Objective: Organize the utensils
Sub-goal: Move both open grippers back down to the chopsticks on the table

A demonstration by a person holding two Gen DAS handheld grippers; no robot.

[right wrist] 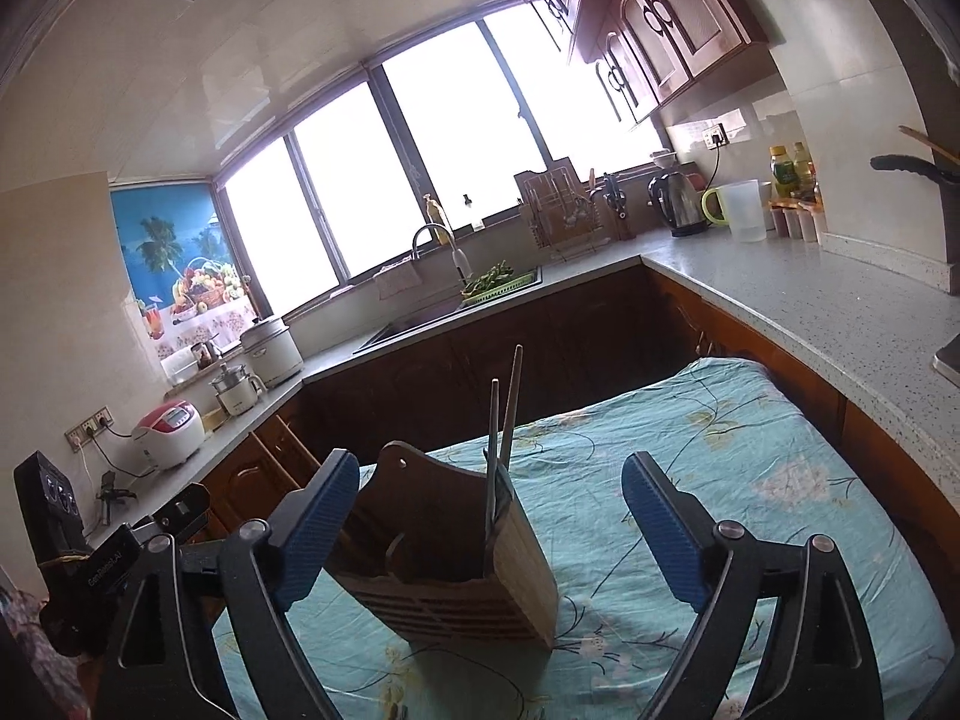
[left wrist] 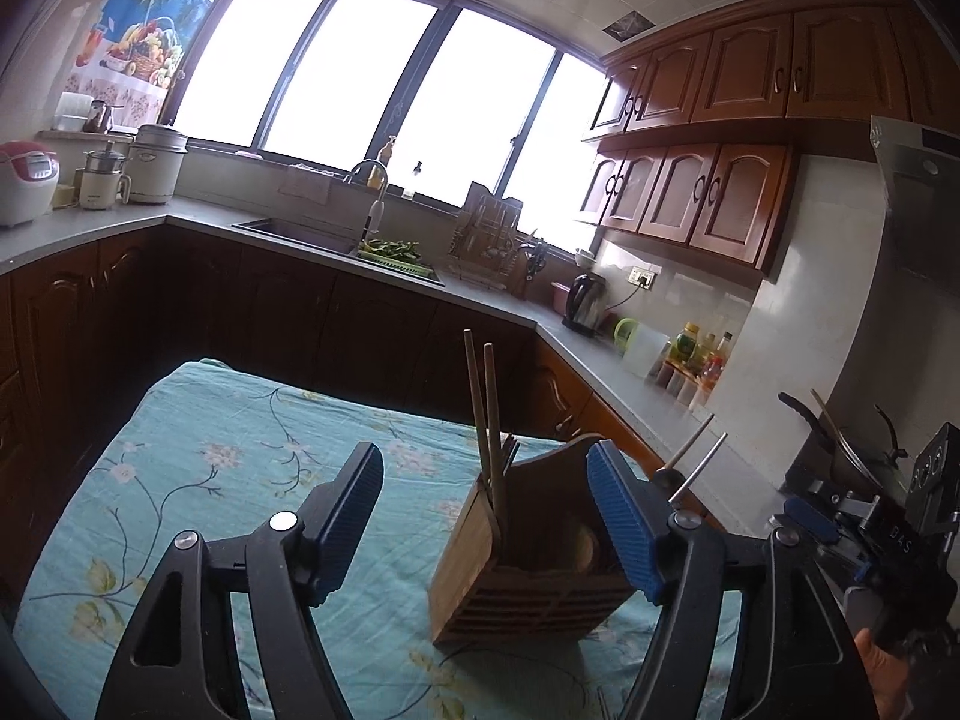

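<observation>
A wooden utensil holder (left wrist: 528, 594) (right wrist: 456, 594) stands on a table covered with a teal floral cloth (left wrist: 210, 450) (right wrist: 720, 420). Two chopsticks (left wrist: 486, 408) (right wrist: 507, 414) stick up out of one of its compartments. My left gripper (left wrist: 483, 462) is open just in front of the holder, its right finger (left wrist: 624, 522) close beside the holder's side. My right gripper (right wrist: 489, 465) is open too, its left finger (right wrist: 318, 516) close beside the holder's other side. Nothing is pinched in either one. In the left wrist view the right gripper's body (left wrist: 864, 528) shows at the right edge.
A grey kitchen counter (right wrist: 810, 300) wraps around behind the table, with a sink (left wrist: 300, 234), a kettle (right wrist: 681, 204), bottles (left wrist: 696, 354) and a rice cooker (right wrist: 171, 432). Two thin metal rods (left wrist: 696, 456) rise beyond my left gripper's right finger. Dark cabinets close off the space beyond the table.
</observation>
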